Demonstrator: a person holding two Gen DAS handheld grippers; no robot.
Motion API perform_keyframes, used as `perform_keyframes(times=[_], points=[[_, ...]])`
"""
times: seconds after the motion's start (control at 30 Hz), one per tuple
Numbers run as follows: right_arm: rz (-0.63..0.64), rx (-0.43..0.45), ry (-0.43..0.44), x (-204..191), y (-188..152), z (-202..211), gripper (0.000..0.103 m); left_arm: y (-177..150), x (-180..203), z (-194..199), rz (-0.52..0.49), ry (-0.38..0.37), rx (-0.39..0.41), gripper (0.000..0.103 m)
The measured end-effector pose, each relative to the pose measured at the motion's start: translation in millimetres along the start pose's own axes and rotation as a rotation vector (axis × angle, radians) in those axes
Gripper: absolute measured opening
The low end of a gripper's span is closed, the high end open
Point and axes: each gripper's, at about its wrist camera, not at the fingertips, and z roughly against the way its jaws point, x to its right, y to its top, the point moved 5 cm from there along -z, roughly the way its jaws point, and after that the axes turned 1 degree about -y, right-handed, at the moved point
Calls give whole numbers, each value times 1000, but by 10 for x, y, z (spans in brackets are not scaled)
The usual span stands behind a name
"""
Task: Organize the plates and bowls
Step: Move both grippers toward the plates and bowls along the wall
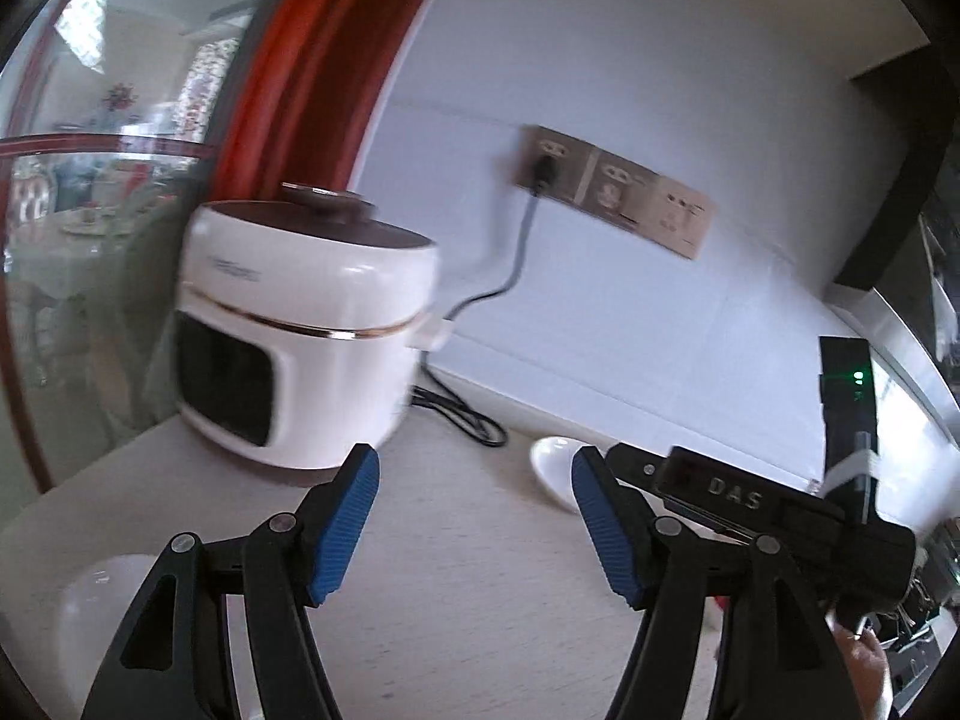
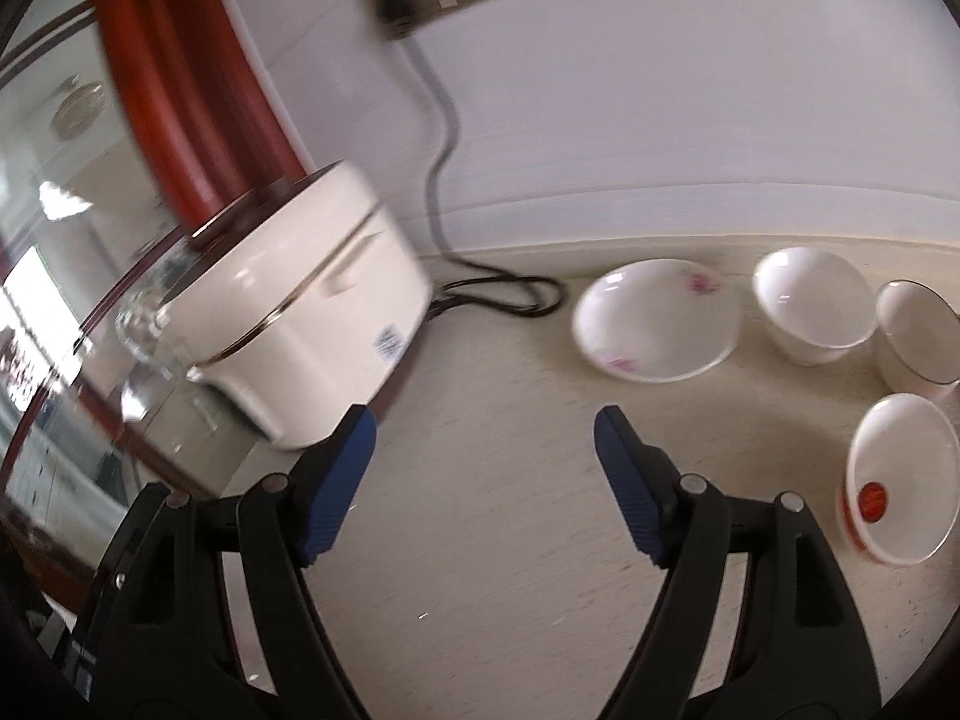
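Both tools are empty here. The right tool (image 2: 485,438) hovers over bare tabletop (image 2: 480,540) with its blue pads spread wide, nothing between them. The left tool (image 1: 474,480) is just as wide open, also carrying nothing.

The dishes wait along the far right, by the wall: a flowered plate (image 2: 655,319), then a plain white bowl (image 2: 813,303) just beside it, a rimmed bowl (image 2: 918,336) at the right edge, and nearer, a bowl with a red mark (image 2: 900,480) inside. They sit apart, unstacked, so the sorting looks barely begun.

The white cooker (image 2: 300,324) fills the left, its cord (image 2: 498,294) looping close to the plate; worth avoiding. My read: open pads suit a rim grab, probably the plate first. In the left view, one more white dish (image 1: 108,606) peeks at the near left.
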Motion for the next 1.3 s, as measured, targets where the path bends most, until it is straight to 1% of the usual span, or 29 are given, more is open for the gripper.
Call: perform_keyframes(times=[0.13,0.23,0.37,0.43,0.53,0.63,0.67,0.77,0.83,0.97,1.03,1.13,1.2,1.23,1.27,1.3], points=[[-67,13,-44,321,128,-84,78,-27,208,-223,-17,-16,-28,68],[-105,21,-59,487,209,-114,78,-6,325,-350,-31,-22,-35,68],[-134,55,-84,662,368,-106,78,57,452,-516,-38,-31,-35,68],[-143,70,-91,732,456,-104,79,125,503,-596,-29,-28,-21,68],[-173,100,-103,827,603,-85,81,253,519,-720,17,-36,10,68],[-186,113,-105,876,722,-79,82,380,511,-839,68,-44,53,68],[-187,121,-119,888,756,-68,82,425,507,-877,86,-48,76,68],[-196,140,-130,908,829,-86,84,524,489,-1035,117,-47,120,68],[-193,140,-165,939,863,-148,84,563,456,-1133,136,-46,136,68],[-208,135,-197,1035,883,-278,84,566,345,-1379,174,-21,165,68],[-203,137,-214,1076,873,-329,84,513,290,-1476,181,-17,155,68],[-207,133,-239,1121,811,-408,84,420,288,-1574,149,-8,124,68],[-200,113,-224,1113,791,-482,84,350,277,-1645,130,-11,105,68],[-183,113,-230,1111,783,-507,84,307,257,-1689,124,-8,90,68],[-177,113,-251,1121,767,-523,84,282,238,-1718,121,-1,82,68],[-192,110,-274,1146,722,-547,84,234,205,-1774,127,-17,62,68]])
